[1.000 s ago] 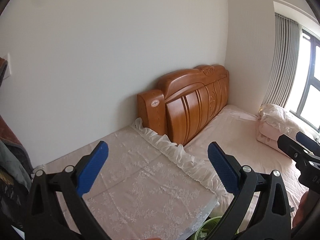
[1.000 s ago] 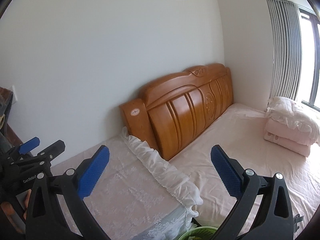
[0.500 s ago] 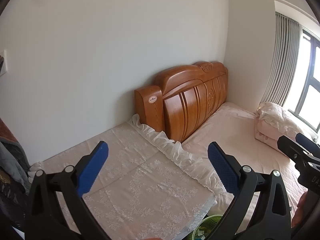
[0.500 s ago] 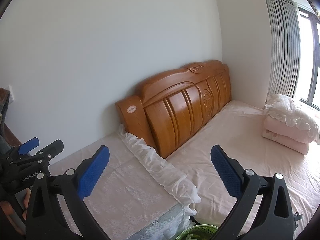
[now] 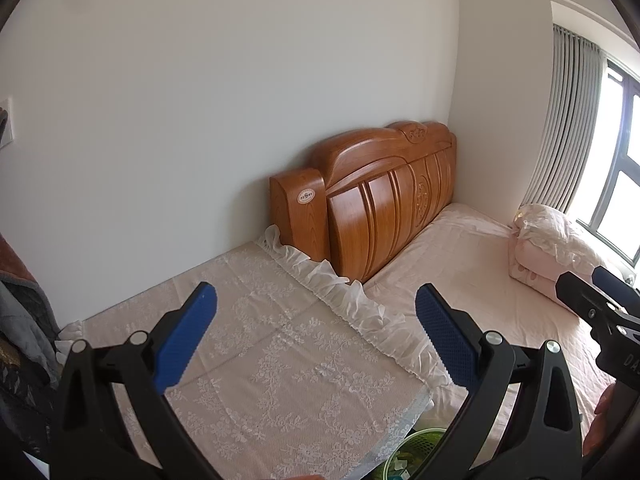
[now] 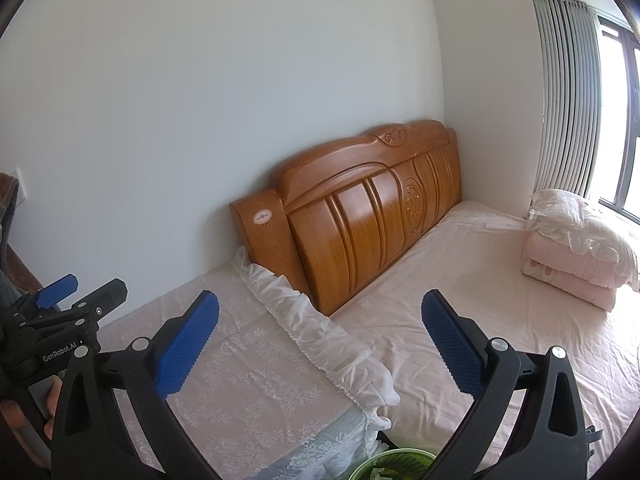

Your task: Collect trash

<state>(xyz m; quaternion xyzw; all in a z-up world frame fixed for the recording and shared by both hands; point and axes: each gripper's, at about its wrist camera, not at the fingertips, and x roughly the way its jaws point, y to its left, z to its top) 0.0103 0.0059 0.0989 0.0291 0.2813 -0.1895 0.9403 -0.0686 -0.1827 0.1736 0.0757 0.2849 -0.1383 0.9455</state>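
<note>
Hovering level over lace-covered stand (image 5: 280, 360), left gripper (image 5: 316, 344) and right gripper (image 6: 320, 344) fingers apart, empty; green basket (image 6: 394, 465) below, contents unclear.

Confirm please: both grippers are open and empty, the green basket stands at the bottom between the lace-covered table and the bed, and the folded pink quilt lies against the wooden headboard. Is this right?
Not quite. The folded pink quilt lies near the window, well apart from the wooden headboard, as the right wrist view shows. The rest holds: left gripper and right gripper are open and empty, and the green basket stands there.
</note>
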